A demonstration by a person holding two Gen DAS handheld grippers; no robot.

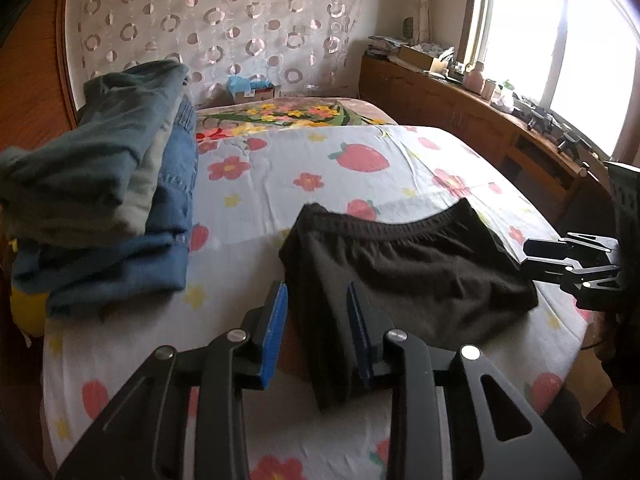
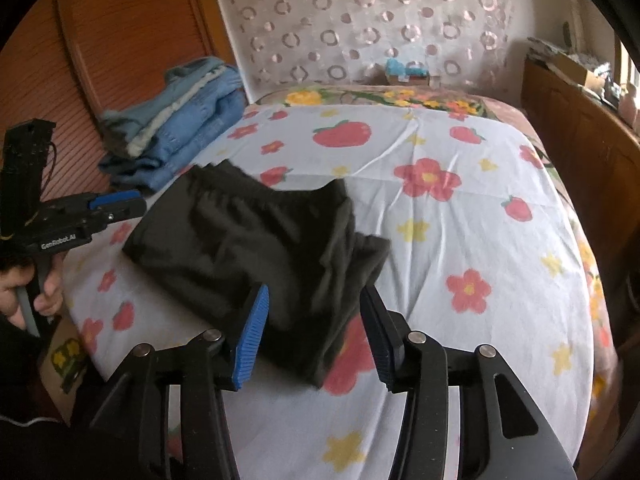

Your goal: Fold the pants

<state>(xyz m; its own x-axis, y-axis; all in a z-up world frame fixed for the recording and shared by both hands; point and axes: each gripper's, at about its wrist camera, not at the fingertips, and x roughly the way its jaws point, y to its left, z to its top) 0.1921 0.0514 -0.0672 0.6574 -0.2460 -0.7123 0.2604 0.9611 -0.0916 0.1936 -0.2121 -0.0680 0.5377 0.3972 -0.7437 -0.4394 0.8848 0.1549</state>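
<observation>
Left wrist view: we are holding the left gripper [image 1: 318,330] over the near edge of the bed [image 1: 280,184], and its fingers [image 1: 276,332] are standing apart, pressing on nothing. A folded corner of the black pants [image 1: 400,264] is lying loose in the gap between them. The pants are resting folded on the flowered sheet, waistband toward 12 o'clock. At 9 to 10 o'clock, a stack of folded clothes [image 1: 108,200] is sitting, well apart from the pants. At 3 o'clock the right gripper [image 1: 536,258] is showing just beside the pants' edge.

Right wrist view: we are keeping the right gripper [image 2: 316,336] with its fingers [image 2: 252,336] wide apart, gripping nothing; the pants [image 2: 248,236] are lying between and beyond them on the bed [image 2: 480,220]. At 9 o'clock a hand [image 2: 24,292] is holding the left gripper [image 2: 132,204]. The stack [image 2: 180,120] is sitting at 11 o'clock.
</observation>
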